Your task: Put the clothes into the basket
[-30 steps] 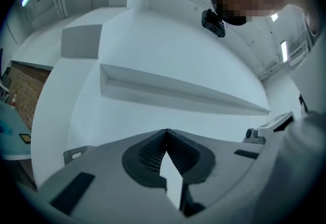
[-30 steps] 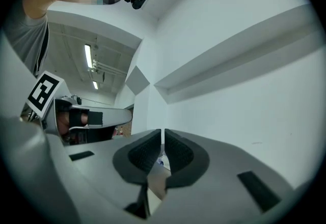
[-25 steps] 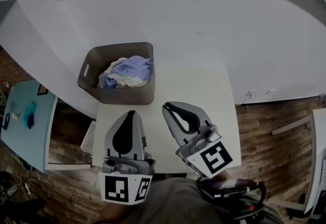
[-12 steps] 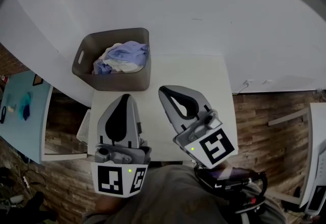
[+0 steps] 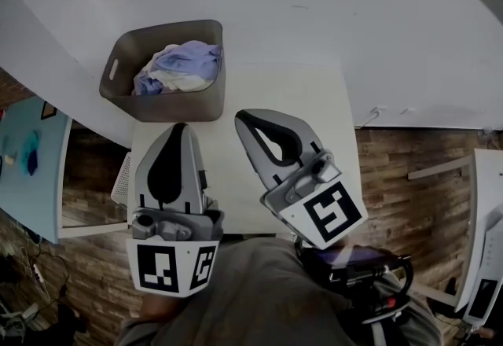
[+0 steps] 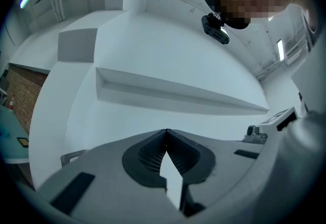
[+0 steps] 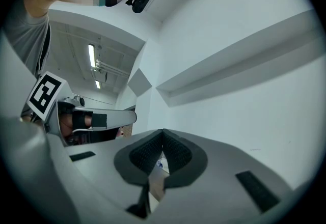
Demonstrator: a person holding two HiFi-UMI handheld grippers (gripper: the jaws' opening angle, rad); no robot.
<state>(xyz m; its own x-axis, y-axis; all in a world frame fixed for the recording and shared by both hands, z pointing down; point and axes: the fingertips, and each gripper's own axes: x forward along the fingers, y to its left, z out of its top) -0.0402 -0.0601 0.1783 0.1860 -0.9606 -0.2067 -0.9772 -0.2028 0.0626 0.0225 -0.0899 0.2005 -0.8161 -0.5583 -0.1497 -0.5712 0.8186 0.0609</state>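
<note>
A grey-brown basket stands at the far left corner of the small white table. It holds a heap of clothes, light blue and white. Both grippers hover over the table's near half, pointing away from me. My left gripper is shut with nothing in it, just short of the basket's front wall. My right gripper is also shut and empty, a little to the right of the basket. In the left gripper view the fingertips meet; in the right gripper view the tips meet too.
A white wall runs behind the table. Wooden floor lies on the right, with a white unit at the frame's edge. A teal table stands on the left. The left gripper shows in the right gripper view.
The head view has shifted: the basket and table now sit higher and further left in the picture, and both grippers look larger. Neither gripper has moved relative to the table.
</note>
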